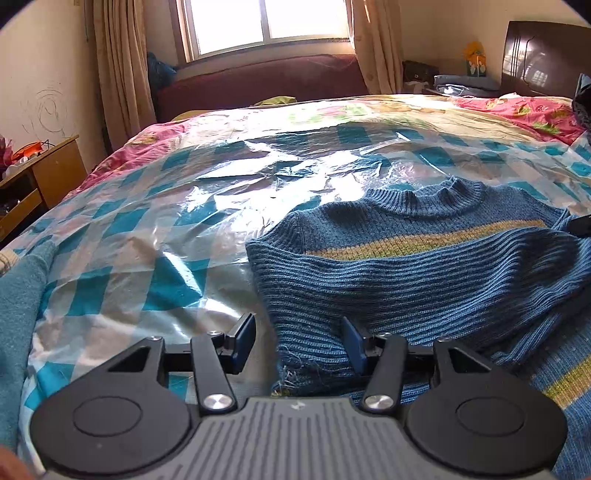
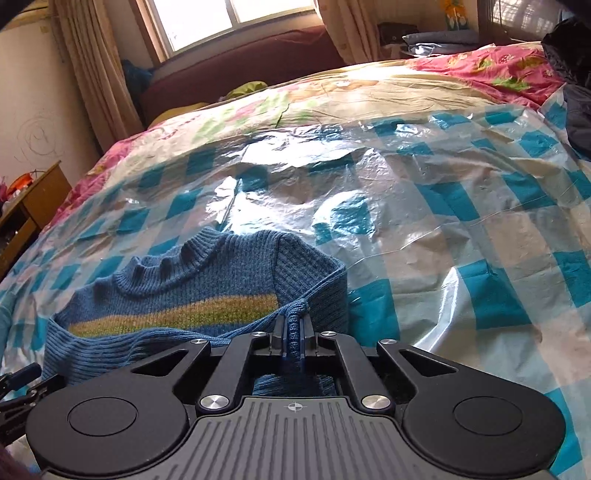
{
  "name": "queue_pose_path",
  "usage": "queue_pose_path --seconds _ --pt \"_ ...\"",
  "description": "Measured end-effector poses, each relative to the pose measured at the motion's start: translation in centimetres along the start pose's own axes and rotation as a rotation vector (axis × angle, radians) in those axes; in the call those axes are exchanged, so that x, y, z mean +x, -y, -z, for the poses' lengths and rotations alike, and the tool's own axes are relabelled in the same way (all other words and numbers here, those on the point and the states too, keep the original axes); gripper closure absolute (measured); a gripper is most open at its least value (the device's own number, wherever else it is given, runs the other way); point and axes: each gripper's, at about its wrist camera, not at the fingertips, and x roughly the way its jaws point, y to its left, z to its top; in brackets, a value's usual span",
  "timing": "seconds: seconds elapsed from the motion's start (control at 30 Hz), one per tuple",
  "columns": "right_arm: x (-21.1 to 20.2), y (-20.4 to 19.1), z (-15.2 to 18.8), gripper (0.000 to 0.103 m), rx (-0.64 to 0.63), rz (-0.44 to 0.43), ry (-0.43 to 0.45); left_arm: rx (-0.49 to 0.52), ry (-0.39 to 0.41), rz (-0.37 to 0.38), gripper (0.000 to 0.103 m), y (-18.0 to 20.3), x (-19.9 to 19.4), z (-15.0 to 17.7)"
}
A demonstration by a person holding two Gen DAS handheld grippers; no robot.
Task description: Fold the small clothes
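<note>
Nearest in the left wrist view, the left gripper (image 1: 298, 341) stood with its fingers spread wide, gripping nothing; its right finger (image 1: 354, 345) lay over the ribbed knit while its left finger (image 1: 243, 339) hung above the checked plastic sheet (image 1: 122, 258). The frayed cuff of a folded-over sleeve (image 1: 424, 280) lay just ahead of and between those fingers. In the right wrist view, the right gripper (image 2: 293, 341) had its fingers pressed together on a ribbed edge of the blue sweater (image 2: 192, 280), the pinched fold standing up between the pads. Ahead and to the left of that pinch the sweater lay face up on the plastic sheet, a yellow-green stripe (image 2: 177, 314) across its chest and the ribbed collar (image 2: 166, 269) farther on. Beyond the collar the shiny blue-and-white sheet ran over a floral bedspread (image 2: 369, 85). Far past the bed stood a dark red sofa (image 1: 266, 81), beige curtains (image 1: 118, 66) and a bright window (image 1: 266, 22). Left of the left gripper, at the bed's side, sat a wooden cabinet (image 1: 48, 173)
</note>
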Motion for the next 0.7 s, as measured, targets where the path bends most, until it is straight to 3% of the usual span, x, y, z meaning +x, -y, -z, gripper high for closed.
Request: queue_pose_path --seconds 0.17,0.2,0.33,0.43,0.53,0.7 --pt "1.0 0.7 0.3 0.098 0.051 0.023 -0.037 -0.011 -0.011 -0.013 0.046 -0.3 -0.2 0.2" --pt "0.7 0.6 0.3 0.093 0.05 0.023 -0.035 -0.011 -0.009 -0.014 0.046 -0.4 -0.5 0.2" --pt "-1.6 -0.9 0.1 0.089 -0.035 0.063 0.035 -0.007 0.005 -0.02 0.047 -0.8 -1.4 0.0" --pt "-3.0 -1.8 0.4 0.089 -0.067 0.006 0.056 -0.034 0.001 -0.004 0.047 -1.1 -1.8 0.1" --pt "-3.4 -2.3 1.6 0.089 -0.085 -0.061 0.022 -0.044 -0.004 0.002 0.047 -1.3 -2.2 0.5" --pt "-1.3 -1.5 3.2 0.092 -0.086 -0.003 -0.088 0.01 -0.061 -0.024 0.047 -1.1 -1.5 0.8"
